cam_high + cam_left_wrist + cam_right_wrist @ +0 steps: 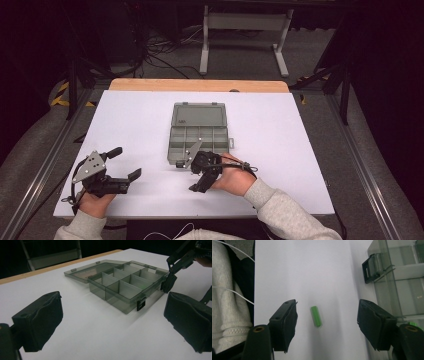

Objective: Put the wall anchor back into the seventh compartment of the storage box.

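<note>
On the white table (280,125), a translucent grey plastic organizer box (199,141) lies open, its lid flat behind the divided compartments and black latches on its front wall. Your right gripper (327,326) points down beside that wall, jaws spread wide and empty. Between them lies a small green cylinder (316,316), smooth, long axis roughly along the jaws. Your left gripper (120,162) rests well apart, jaws wide, holding nothing.

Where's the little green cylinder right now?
In the right gripper view the green cylinder lies flat on the white table, between the open jaws of the right gripper and touching neither, just off the compartment box's latch side.
</note>
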{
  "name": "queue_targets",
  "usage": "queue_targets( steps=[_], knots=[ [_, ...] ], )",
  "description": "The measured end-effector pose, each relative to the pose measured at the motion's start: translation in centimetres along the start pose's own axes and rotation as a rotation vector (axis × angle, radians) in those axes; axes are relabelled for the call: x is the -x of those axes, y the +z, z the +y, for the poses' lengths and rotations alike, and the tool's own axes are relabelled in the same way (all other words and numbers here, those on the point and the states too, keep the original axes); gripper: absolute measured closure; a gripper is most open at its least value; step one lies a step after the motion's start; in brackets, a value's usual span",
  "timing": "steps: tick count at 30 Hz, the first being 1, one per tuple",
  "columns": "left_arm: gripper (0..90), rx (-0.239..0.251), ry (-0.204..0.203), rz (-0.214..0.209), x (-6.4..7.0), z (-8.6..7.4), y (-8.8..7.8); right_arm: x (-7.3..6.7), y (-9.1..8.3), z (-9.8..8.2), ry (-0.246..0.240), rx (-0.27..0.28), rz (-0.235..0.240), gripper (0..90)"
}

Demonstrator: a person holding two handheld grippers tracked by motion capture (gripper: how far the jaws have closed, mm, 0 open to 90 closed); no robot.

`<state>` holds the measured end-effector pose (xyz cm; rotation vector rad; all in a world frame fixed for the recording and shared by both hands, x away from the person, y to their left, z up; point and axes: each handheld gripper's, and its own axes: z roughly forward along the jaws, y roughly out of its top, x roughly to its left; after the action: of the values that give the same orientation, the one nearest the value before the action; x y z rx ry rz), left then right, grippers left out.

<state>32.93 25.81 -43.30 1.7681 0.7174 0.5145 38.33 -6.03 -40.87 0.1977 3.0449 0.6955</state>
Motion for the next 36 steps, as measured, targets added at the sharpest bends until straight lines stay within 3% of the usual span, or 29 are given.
queue_targets(
  steps=[18, 36],
  knots=[
    [2.8, 0.001, 0.0, 0.002, 0.0, 0.0, 0.0, -0.9, 1.9, -0.3, -0.018, -0.054, 0.035, 36.7],
    [2.8, 0.005, -0.002, 0.003, 0.0, 0.0, 0.0, -1.1, 2.2, -0.1, -0.079, -0.09, 0.003, 74.2]
  ],
)
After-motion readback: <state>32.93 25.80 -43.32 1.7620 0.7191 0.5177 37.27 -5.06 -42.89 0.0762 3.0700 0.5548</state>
